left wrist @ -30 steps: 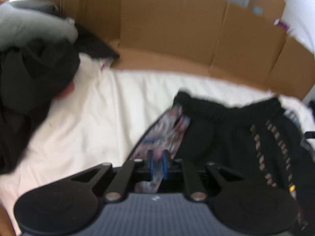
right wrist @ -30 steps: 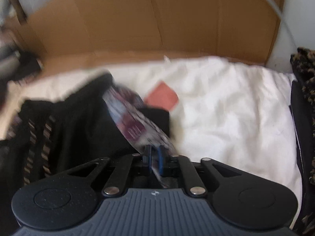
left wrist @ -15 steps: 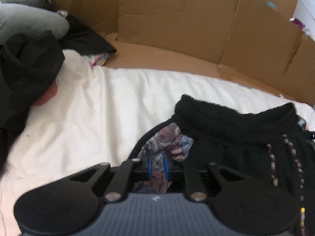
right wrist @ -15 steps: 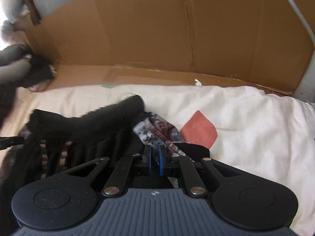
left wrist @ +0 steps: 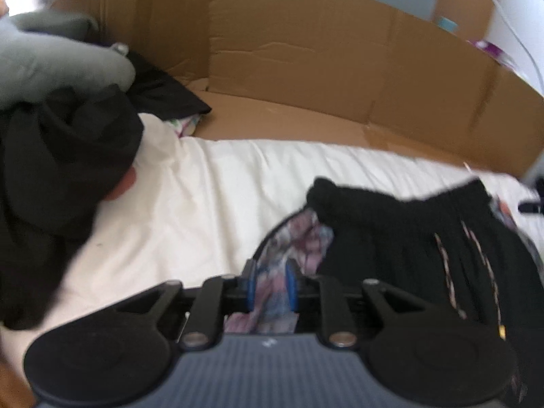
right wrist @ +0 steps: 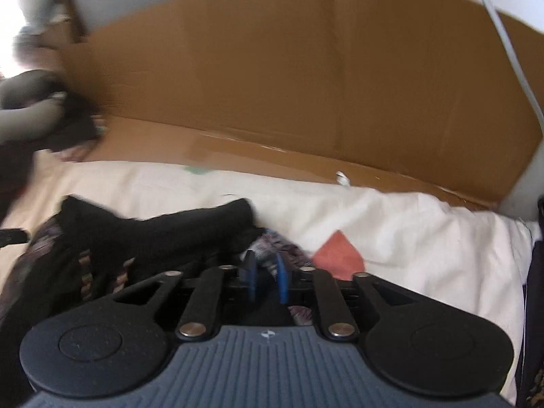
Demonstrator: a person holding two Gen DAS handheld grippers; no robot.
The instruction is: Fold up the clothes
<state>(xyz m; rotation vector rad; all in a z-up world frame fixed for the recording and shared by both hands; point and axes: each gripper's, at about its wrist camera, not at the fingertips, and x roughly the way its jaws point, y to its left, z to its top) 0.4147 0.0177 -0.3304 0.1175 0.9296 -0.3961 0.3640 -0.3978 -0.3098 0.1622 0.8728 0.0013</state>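
A: Start big. Beyond our fingers stands the cardboard wall (left wrist: 306, 64), its base flap lying flat behind the white sheet (left wrist: 190, 204). We would judge it a screen to keep clothes from sliding off the bed, not a box; nothing lies in it.

B: And the dark heap of clothes (left wrist: 51, 156), far left of our left fingers?

A: Waiting its turn, probably, parked away from where we work.

B: The task's thing is the black garment (left wrist: 408, 238), spread on the sheet across both pairs of fingers, waistband farthest from us.

A: Our left gripper (left wrist: 270, 289) is opening, with the patterned lining (left wrist: 295, 238) running between its fingers, pads hardly pressing. Our right gripper (right wrist: 265, 280) is opening too, pads clear of the cloth under it.

B: So we judge a fold just laid and being let go.

A: The red patch (right wrist: 338, 255) lies just right of the right fingers.
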